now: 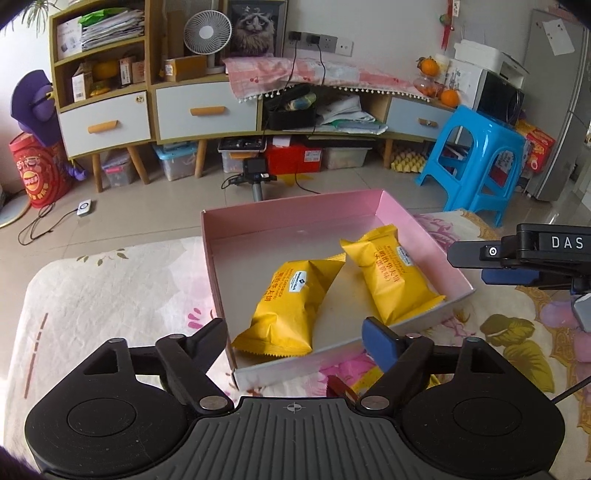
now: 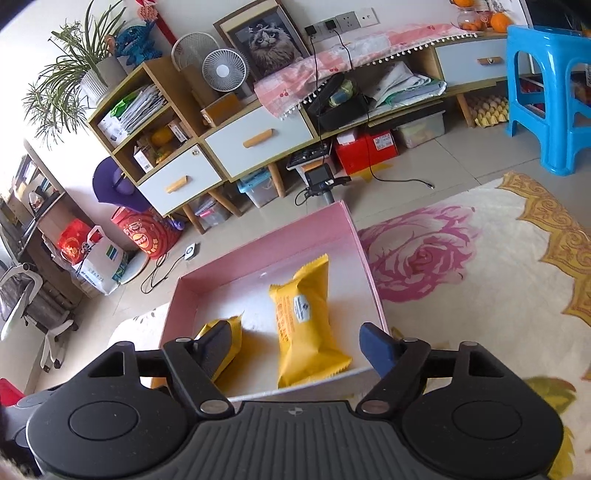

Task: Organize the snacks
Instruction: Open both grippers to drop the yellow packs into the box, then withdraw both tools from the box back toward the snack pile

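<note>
Left wrist view: both tools, left tool [image 1: 295,328] and right tool [image 2: 291,339], spread open, gripping nothing; two snacks [image 1: 291,306] lying in the box [image 1: 424,236].

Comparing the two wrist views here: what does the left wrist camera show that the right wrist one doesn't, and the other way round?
Only the left wrist view shows the right gripper from outside, at its right edge beside the pink box, and a grey cabinet beyond the blue stool.

Only the right wrist view shows the potted plant on the shelf unit, the office chair and a large pink rose on the cloth.

Both show the pink box holding two yellow snack packs, neither gripped, each camera's own fingers open, the fan and the cat picture.
</note>
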`<state>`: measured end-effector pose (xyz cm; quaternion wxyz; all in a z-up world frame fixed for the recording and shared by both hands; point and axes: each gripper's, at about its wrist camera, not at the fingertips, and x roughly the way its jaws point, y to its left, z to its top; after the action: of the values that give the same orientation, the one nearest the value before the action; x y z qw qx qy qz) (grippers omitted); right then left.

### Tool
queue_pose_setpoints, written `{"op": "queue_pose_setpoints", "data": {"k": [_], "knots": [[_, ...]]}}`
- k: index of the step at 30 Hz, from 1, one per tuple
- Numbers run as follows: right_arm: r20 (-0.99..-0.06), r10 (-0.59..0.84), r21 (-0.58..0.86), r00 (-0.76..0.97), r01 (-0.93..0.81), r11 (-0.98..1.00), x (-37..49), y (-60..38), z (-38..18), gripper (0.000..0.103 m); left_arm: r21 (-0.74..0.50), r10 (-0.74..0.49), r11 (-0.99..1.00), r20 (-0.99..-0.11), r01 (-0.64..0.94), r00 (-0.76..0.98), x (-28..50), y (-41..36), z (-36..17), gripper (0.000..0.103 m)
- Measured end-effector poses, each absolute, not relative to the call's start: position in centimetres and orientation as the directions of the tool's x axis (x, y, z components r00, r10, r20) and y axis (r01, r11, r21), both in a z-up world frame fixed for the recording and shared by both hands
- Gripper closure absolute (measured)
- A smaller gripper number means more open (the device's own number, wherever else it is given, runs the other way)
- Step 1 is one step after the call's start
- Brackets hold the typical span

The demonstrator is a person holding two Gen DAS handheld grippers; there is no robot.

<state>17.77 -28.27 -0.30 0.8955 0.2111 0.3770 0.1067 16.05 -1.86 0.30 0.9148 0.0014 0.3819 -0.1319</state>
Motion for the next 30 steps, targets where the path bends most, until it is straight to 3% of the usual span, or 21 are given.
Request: {"op": "queue_pose_setpoints", "data": {"k": [4,10,30], "knots": [[-0.63,0.349,0.436,0.694,-0.056,0.898,16.3,-27.8,1.1,0.021,-0.099,-0.239,0.966,-0.695,0.239,0.678,14.1,-1.4,1.2,0.013],[-0.625,0.362,0.423,0.691,-0.09,0.902,13.9,-27.2,3.0,0.015,-0.099,-0.232,0.968,-0.695,0.229,0.68,11.0,-0.5,2.4,0.007],[-0.667,0.356,0.357,0.655,-0.139,0.924,7.9,-26.7,1.2,0.009,-0.146,-0.191,0.981,-0.716,0.124,0.671,3.6,6.1,-0.3,0.004]]}}
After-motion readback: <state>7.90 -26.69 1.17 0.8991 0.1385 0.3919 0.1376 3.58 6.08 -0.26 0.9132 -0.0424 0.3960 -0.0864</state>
